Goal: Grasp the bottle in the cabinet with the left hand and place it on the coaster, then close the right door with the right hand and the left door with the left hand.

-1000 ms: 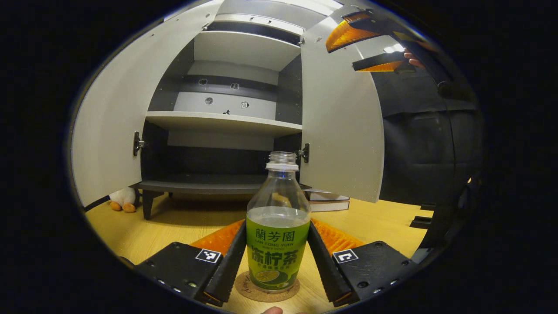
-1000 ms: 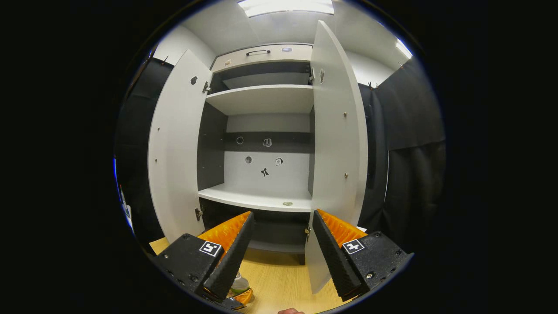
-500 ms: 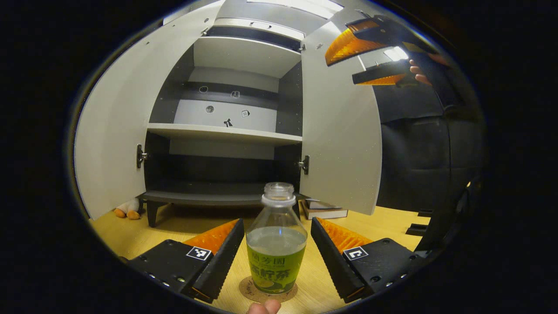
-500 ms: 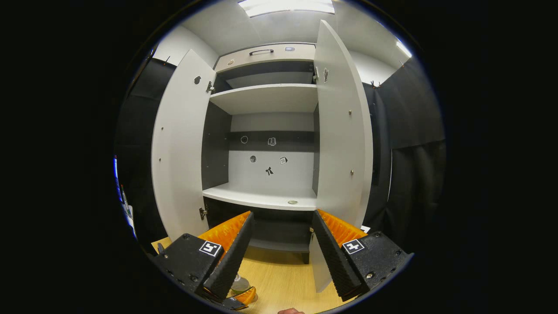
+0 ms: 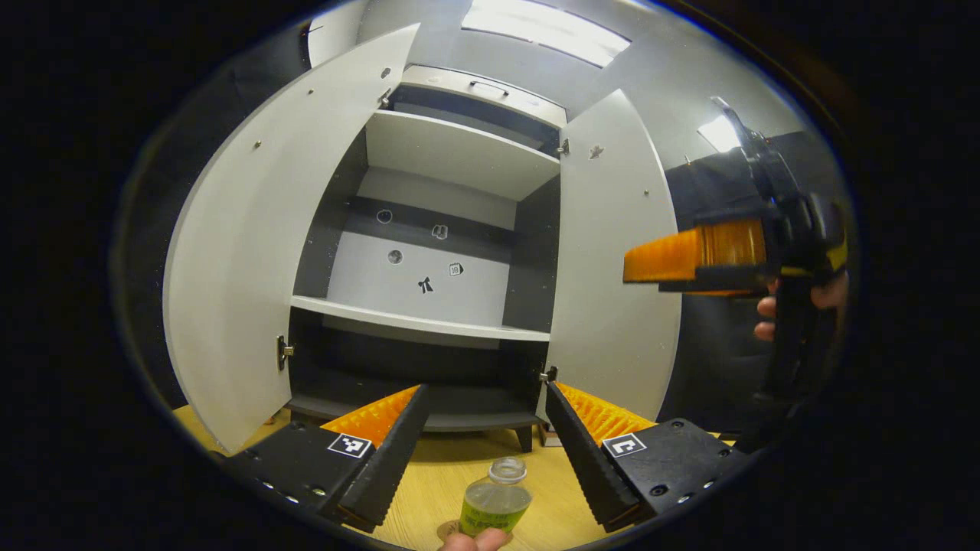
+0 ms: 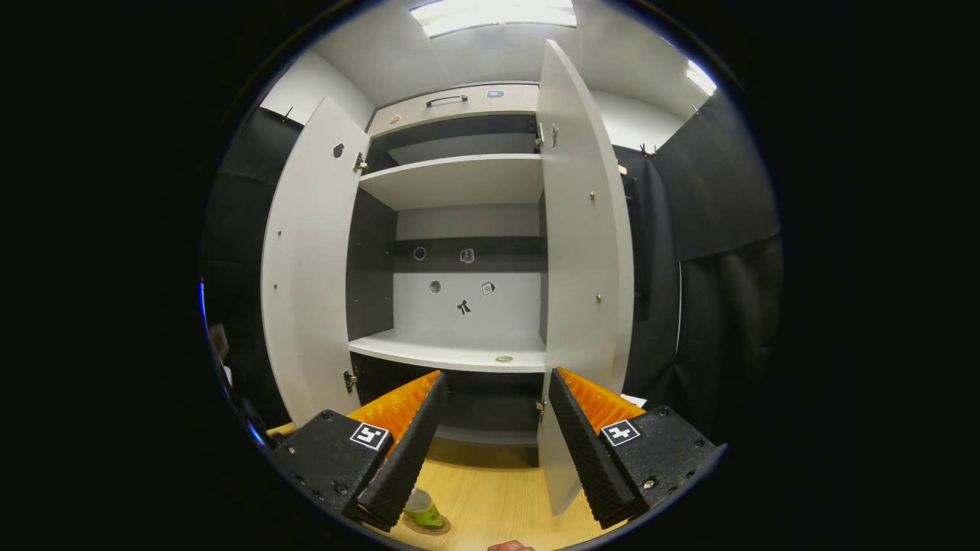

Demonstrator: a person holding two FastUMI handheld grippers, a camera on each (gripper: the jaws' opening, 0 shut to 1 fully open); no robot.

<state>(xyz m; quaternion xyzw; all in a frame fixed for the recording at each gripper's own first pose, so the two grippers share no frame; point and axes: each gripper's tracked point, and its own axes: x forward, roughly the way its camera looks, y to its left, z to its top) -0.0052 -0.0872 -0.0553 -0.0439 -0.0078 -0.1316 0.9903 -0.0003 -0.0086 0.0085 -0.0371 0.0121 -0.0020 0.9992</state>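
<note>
Lifted clear of the bottle (image 5: 496,505), our left tongs (image 5: 484,451) gape empty above it; it stands on the coaster (image 6: 426,525) before the cabinet. Right tongs (image 6: 496,444) gape too, facing the right door (image 6: 582,268). We risk clipping its edge and toppling the bottle.

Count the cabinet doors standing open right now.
2. The left door swings out on the cabinet's left side; the right door stands edge-on at its right, just beyond the open right gripper. No other doors visible.

Both views toward the open cabinet (image 5: 429,306)
</note>
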